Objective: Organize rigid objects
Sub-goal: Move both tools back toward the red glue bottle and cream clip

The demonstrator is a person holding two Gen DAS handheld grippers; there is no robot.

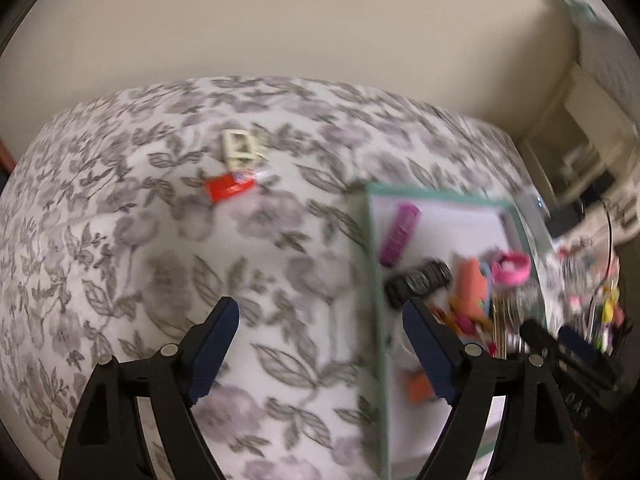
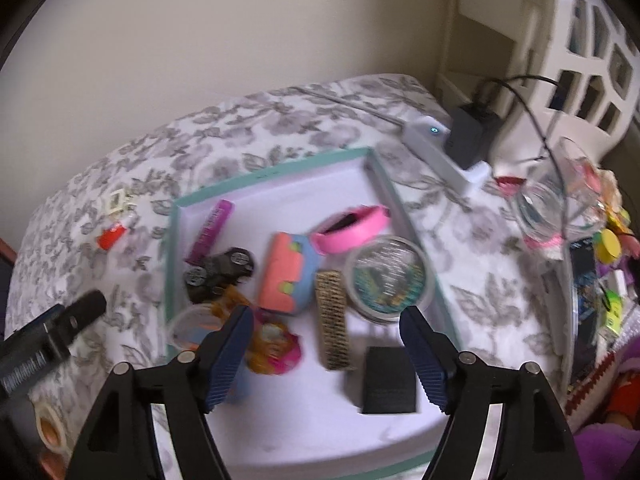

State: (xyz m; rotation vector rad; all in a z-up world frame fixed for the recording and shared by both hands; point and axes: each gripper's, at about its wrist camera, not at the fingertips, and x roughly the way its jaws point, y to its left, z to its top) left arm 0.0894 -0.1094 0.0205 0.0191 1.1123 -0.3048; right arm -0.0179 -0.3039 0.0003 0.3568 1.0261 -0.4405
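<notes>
Hovering apart and empty, both grippers: left gripper (image 1: 320, 344) apparently straddles the tray (image 1: 374, 280) edge; right gripper (image 2: 326, 344) inside.

Two hand-held grippers, black frames with blue pads

The left gripper (image 1: 320, 320) and the right gripper (image 2: 326, 328) each have angular black arms, round silver pivot pins and ribbed dark-blue fingers (image 2: 228, 356); white lettering marks one black body.

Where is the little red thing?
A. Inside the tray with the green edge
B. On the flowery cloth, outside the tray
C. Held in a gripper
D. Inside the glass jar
B: the red thing lies on the flowery cloth, left of the tray's green edge in the right wrist view, near a small cream frame, and no gripper touches it.
</notes>
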